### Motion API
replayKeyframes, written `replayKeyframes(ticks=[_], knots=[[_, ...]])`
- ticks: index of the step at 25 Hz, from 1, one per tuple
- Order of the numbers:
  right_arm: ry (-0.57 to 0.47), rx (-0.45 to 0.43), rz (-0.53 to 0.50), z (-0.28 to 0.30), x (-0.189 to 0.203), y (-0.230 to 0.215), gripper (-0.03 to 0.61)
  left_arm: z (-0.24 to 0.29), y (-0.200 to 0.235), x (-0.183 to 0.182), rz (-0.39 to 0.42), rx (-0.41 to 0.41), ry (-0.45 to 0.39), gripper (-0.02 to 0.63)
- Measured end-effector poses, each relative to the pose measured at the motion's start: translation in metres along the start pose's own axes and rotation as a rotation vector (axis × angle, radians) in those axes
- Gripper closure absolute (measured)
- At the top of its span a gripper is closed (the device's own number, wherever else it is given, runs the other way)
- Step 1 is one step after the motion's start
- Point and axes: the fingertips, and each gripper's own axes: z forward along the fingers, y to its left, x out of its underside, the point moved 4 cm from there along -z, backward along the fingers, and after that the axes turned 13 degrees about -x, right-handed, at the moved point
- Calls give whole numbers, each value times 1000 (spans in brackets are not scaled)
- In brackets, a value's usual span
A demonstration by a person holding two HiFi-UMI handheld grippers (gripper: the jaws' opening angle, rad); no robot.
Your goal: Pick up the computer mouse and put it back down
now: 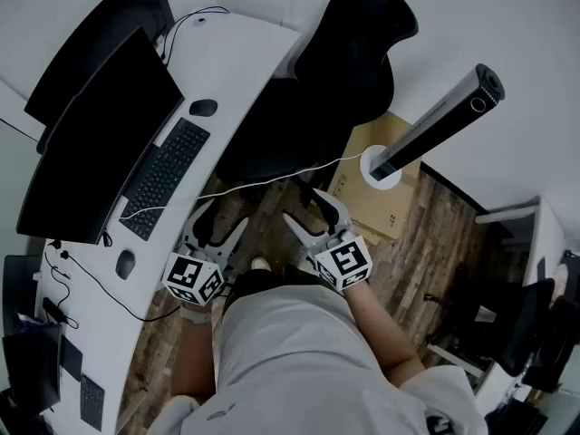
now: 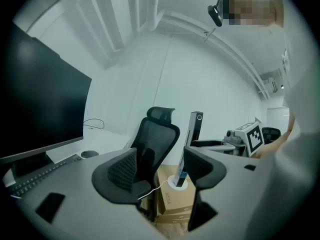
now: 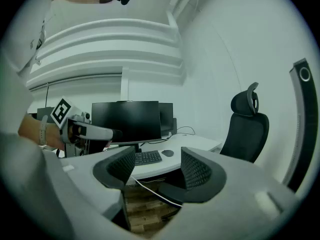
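So it's a curved white worktop. A big black monitor stands along its back edge with a black keyboard right in front. The computer mouse sits just off one short end of the keyboard. A second dark oval thing lies past the other end, with a thin black cable looping beside it. The wooden floor carries a black office chair and a cardboard box.

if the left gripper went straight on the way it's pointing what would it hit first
Most likely the office chair: its backrest fills much of the gap between the left gripper's open fingers. A white cable hangs lower in that gap and might come first; depth is hard to judge.
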Motion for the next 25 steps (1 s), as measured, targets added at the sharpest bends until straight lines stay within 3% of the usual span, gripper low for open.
replayKeyframes(ticks=[14,20,25], knots=[[31,-14,44,55,5,-15,291,24,55,6,-14,-11,52,322],[46,-41,64,86,6,-45,290,44,76,7,-30,-59,78,322],[53,-114,80,128,4,-86,291,74,98,2,-39,-130,96,322]])
